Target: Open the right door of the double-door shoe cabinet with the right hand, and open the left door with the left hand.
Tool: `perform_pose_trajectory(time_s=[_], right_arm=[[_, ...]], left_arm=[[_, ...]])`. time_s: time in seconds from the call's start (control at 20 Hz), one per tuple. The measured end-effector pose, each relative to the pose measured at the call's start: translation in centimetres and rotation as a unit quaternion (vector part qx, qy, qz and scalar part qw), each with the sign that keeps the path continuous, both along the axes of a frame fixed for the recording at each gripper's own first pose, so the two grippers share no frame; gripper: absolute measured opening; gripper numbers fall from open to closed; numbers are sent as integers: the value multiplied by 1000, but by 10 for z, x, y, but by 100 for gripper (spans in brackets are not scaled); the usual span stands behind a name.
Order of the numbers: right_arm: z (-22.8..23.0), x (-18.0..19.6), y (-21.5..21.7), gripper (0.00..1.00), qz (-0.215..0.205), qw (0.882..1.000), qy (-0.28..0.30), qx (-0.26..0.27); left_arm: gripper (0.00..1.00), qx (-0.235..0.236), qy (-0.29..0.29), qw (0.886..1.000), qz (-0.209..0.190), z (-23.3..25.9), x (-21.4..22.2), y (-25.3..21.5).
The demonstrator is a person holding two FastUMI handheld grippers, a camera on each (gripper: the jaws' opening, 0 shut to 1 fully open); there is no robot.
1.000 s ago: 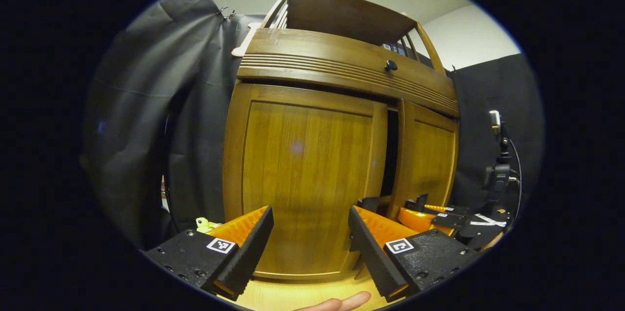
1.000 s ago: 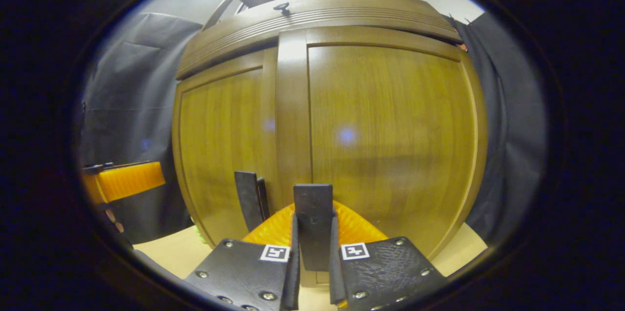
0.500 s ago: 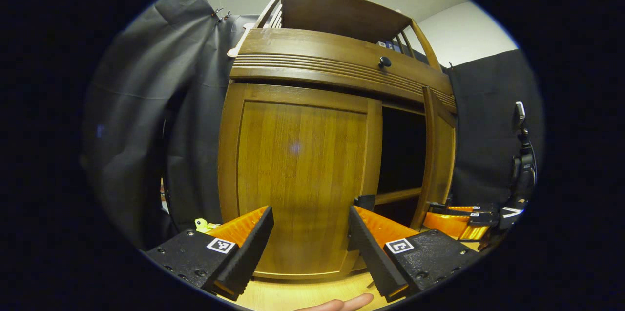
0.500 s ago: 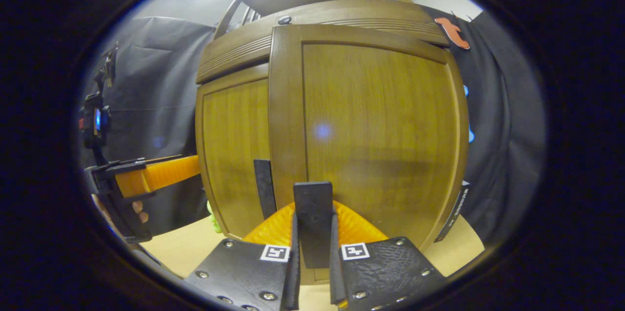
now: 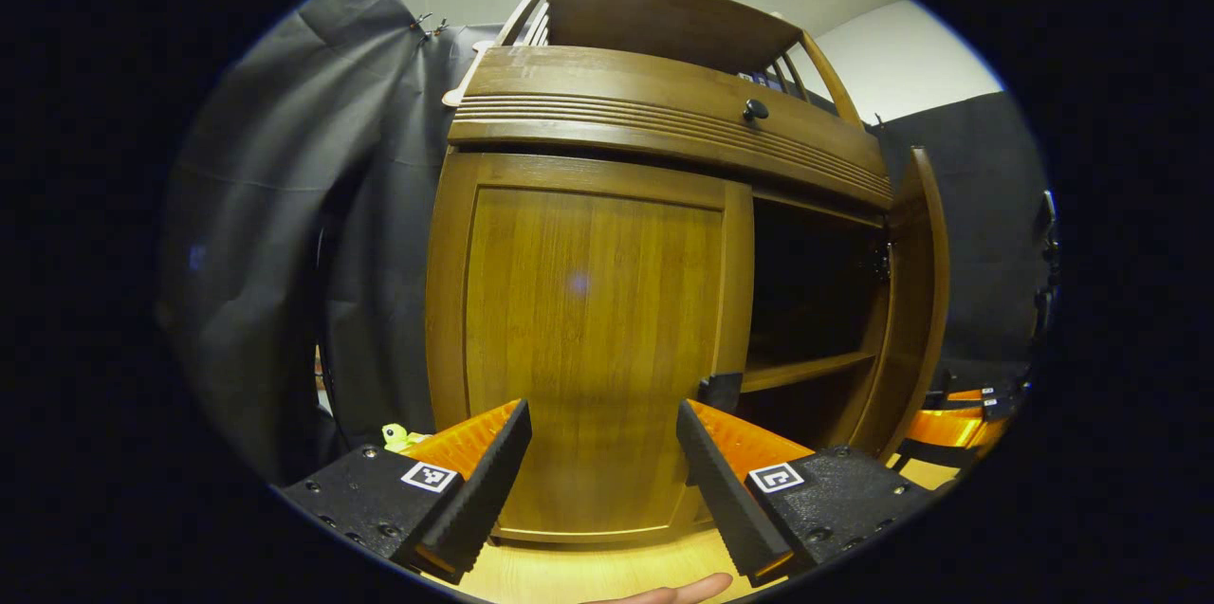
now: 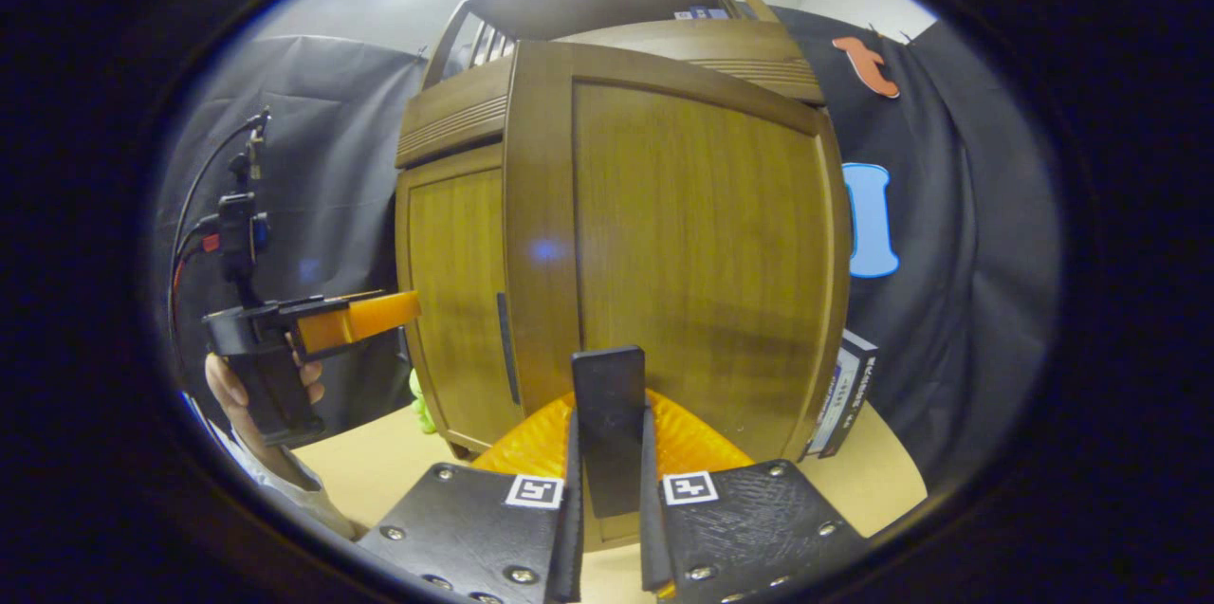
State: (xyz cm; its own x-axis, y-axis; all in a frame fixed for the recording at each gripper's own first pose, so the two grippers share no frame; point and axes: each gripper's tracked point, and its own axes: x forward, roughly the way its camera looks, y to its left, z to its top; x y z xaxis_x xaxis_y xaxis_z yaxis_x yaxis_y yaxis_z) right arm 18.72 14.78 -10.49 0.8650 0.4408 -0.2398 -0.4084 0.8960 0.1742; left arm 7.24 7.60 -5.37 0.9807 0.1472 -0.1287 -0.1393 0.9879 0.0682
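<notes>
The wooden shoe cabinet faces me. In the left gripper view its left door [image 5: 588, 348] is closed, and the right door [image 5: 915, 301] stands swung out, baring a dark inside with a shelf [image 5: 806, 369]. My left gripper [image 5: 602, 462] is open just in front of the left door's lower part, near that door's dark handle [image 5: 721, 391]. In the right gripper view my right gripper [image 6: 609, 438] is shut on the dark handle [image 6: 609, 386] of the right door [image 6: 702, 244]. The left gripper [image 6: 322, 324], held by a hand, shows farther left beside the left door [image 6: 455, 301].
A drawer front with a black knob [image 5: 755, 109] runs above the doors. A small green toy [image 5: 398, 436] lies at the cabinet's left foot. A flat box [image 6: 839, 395] leans at its right side. A camera on a stand [image 6: 237, 225] rises behind the left hand.
The right door has swung from barely ajar to wide open, drawn by the right gripper shut on its handle. The left gripper has stayed open in front of the closed left door.
</notes>
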Motion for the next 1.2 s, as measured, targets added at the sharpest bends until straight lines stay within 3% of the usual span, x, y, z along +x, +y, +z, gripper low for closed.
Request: perform_pose_trajectory(time_s=[0.15,0.2,0.55,0.75,0.95,1.0,1.05,1.2], right_arm=[[1,1,-1,28,-8,1000,-1,5],[0,0,-1,24,-10,1000,-1,4],[3,0,-7,24,-36,999,-7,-6],[7,1,-17,23,-64,998,-3,-10],[-6,-5,-54,23,-105,994,10,-38],[-5,-5,-62,18,-123,992,5,-20],[-8,-7,-76,6,-140,990,9,-16],[-11,-4,-126,5,-191,982,4,-14]], left_arm=[[92,3,-3,1000,1,3,1,0],[92,2,-4,1000,0,2,0,-1],[96,-1,-10,1000,-8,6,-3,-4],[93,-1,-6,1000,-7,4,-3,-6],[93,9,-9,1000,-9,6,-3,-9],[92,11,-10,1000,-10,6,-4,-10],[92,11,-12,1000,-12,7,-4,-12],[92,14,-11,1000,-18,5,-3,-17]])
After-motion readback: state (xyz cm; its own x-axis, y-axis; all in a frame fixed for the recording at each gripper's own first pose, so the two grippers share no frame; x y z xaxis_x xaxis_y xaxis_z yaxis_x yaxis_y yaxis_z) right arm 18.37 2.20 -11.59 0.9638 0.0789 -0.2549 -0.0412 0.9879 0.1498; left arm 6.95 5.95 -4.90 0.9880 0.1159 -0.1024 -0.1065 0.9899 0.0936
